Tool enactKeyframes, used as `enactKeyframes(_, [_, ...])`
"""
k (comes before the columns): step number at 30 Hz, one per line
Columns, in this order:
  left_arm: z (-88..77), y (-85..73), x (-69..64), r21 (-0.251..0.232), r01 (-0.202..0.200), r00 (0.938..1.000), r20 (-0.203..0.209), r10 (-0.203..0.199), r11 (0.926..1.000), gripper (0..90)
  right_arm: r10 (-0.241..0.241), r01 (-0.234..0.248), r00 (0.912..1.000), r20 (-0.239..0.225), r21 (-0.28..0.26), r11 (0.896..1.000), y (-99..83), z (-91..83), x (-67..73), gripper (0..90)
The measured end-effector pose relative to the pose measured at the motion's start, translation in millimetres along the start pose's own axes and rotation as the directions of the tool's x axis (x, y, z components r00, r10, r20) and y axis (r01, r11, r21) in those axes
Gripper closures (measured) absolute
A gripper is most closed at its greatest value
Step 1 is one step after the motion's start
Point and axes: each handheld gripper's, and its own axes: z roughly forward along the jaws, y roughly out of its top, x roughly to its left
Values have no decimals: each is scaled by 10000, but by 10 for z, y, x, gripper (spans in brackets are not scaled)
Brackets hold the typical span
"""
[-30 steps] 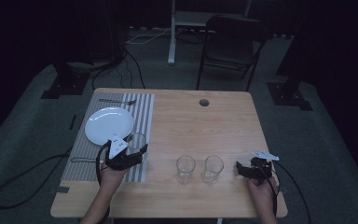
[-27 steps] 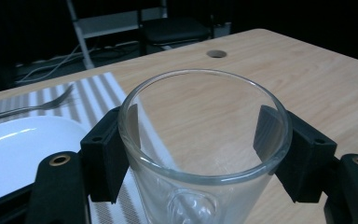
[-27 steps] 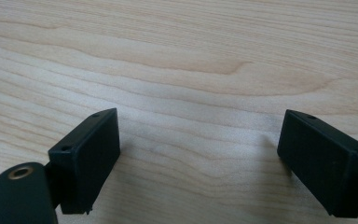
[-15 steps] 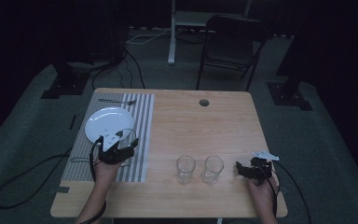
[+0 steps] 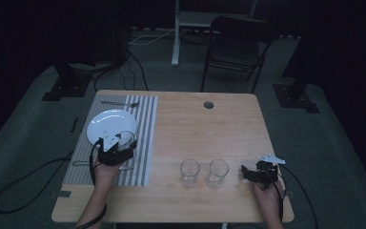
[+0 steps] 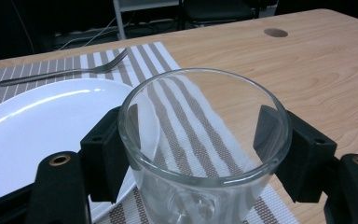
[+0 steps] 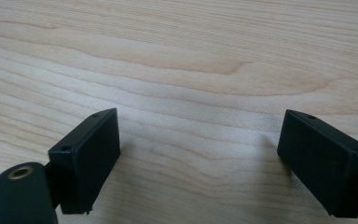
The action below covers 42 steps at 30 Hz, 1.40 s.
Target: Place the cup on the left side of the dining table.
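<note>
A clear glass (image 6: pixel 205 149) is gripped between the jaws of the left claw (image 5: pixel 116 149), held at the near edge of the one white plate (image 5: pixel 111 125) on the one striped placemat (image 5: pixel 143 143), with a single fork (image 6: pixel 65 73) lying on the mat beyond the plate. The right claw (image 7: pixel 200 163) is held wide open with nothing between its jaws, low over the bare wooden surface (image 5: pixel 209 129) near its right front corner. Three glasses are counted in all: the gripped one and two more (image 5: pixel 189 172) (image 5: pixel 217 172) standing side by side and just apart between the claws, with one round hole (image 5: pixel 208 104) seen in the surface towards its far edge.
</note>
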Motion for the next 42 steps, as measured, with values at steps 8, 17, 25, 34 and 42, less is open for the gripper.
enactKeyframes(8, [22, -112, 20, 62, -106, 9999, 45, 106, 9999, 291, -3, 3, 10000, 5, -3, 10000, -1, 0, 0, 126])
enactKeyframes(17, [15, -100, 22, 182, 2, 10000, 78, -3, 9998, 289, 1, -1, 10000, 4, -1, 10000, -1, -1, 0, 126])
enactKeyframes(25, [-10, -89, 1, 429, 202, 9997, -110, -198, 9989, 285, 0, 0, 10000, 4, -1, 10000, -1, -1, 0, 126])
enactKeyframes(34, [-67, -99, 44, 925, 659, 9978, -77, -655, 9935, 197, -2, 2, 10000, 5, 0, 10000, -1, -1, 0, 126])
enactKeyframes(42, [-104, -168, 78, 1573, 913, 9957, 18, -927, 9833, 2, 2, -2, 10000, 4, 1, 10000, -1, -1, 0, 126])
